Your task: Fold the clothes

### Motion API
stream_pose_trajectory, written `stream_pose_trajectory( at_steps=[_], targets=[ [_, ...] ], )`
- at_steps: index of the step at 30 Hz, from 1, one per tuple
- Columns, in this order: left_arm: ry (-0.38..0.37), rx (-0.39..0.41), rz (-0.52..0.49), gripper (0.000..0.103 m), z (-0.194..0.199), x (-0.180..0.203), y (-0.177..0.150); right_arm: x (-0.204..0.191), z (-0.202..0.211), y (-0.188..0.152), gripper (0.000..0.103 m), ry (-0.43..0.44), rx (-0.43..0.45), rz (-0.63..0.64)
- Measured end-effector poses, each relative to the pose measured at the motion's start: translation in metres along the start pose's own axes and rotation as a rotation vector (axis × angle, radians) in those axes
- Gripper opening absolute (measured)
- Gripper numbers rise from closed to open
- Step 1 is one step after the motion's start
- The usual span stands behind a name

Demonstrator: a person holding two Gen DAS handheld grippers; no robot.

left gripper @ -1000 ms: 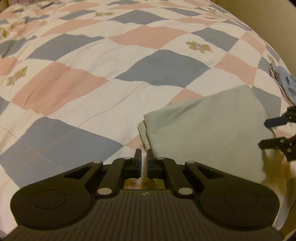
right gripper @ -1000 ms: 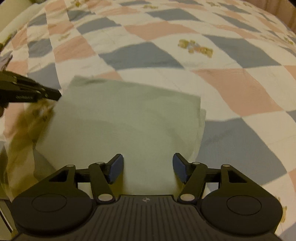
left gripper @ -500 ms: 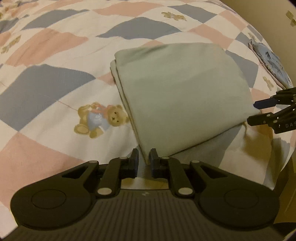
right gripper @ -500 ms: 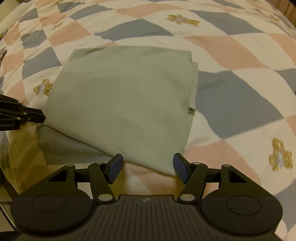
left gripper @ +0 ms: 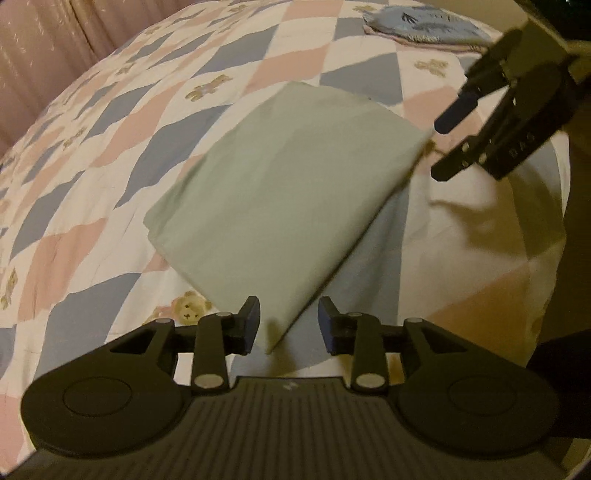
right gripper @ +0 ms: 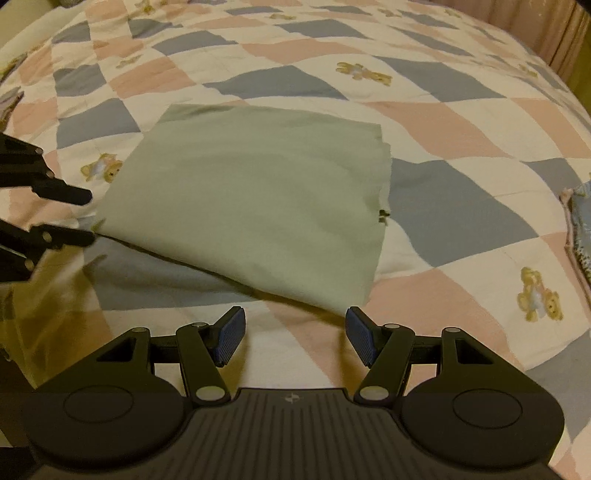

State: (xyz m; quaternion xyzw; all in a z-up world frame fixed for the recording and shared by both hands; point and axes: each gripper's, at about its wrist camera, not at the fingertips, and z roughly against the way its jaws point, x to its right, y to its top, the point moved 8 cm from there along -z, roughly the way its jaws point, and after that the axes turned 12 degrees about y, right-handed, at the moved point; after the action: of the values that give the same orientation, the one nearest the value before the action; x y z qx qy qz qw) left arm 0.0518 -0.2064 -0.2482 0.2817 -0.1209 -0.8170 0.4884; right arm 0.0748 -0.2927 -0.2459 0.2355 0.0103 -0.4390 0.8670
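The green cloth (right gripper: 255,199) lies folded in a flat, smooth square in the middle of the frame on the checked teddy-bear quilt (right gripper: 461,125), with the left gripper (left gripper: 289,324) and the right gripper (right gripper: 293,338) both wide apart and holding nothing.

Bedroom (teddy-bear patchwork quilt (right gripper: 461,122))

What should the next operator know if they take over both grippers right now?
Left gripper: open, holding nothing, at the near corner of the green garment.
Right gripper: open, empty, just short of the garment's near edge.
Garment: folded into a flat rectangle on the patchwork quilt; one corner seems slightly lifted over its shadow.
A blue patterned cloth lies apart near the bed's edge.
Done: the green piece looks folded and released.
Left: possibly flatten that corner; whether the blue cloth needs folding cannot be told.
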Motion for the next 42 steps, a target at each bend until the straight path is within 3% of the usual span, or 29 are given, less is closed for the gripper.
stream_pose_trajectory(
  at_steps=[7,13,18,22,29,34,38,42],
  targets=[
    [0.088,0.031,-0.040,0.036,-0.010,0.004,-0.001,0.013,-0.001,-0.009,0.063,0.058,0.054,0.013],
    [0.108,0.114,-0.089,0.043,-0.004,-0.001,0.005,0.024,0.017,-0.013,0.063,0.027,0.132,-0.042],
    [0.071,0.208,-0.195,0.043,-0.002,0.010,0.001,0.013,0.019,-0.024,0.063,-0.070,0.178,-0.010],
    [0.083,0.309,-0.274,0.044,-0.002,0.020,-0.006,-0.009,0.020,-0.029,0.063,-0.133,0.245,0.039],
    [0.173,0.375,-0.333,0.044,-0.014,0.026,-0.023,-0.032,-0.006,-0.027,0.063,-0.172,0.378,0.165],
    [0.260,0.446,-0.389,0.043,-0.022,0.034,-0.038,-0.041,-0.022,-0.031,0.063,-0.259,0.461,0.288],
    [0.335,0.502,-0.423,0.042,-0.022,0.038,-0.047,-0.059,-0.011,-0.045,0.063,-0.315,0.468,0.308],
    [0.361,0.479,-0.393,0.041,-0.002,0.041,-0.065,-0.078,0.000,-0.058,0.063,-0.372,0.476,0.328]
  ],
)
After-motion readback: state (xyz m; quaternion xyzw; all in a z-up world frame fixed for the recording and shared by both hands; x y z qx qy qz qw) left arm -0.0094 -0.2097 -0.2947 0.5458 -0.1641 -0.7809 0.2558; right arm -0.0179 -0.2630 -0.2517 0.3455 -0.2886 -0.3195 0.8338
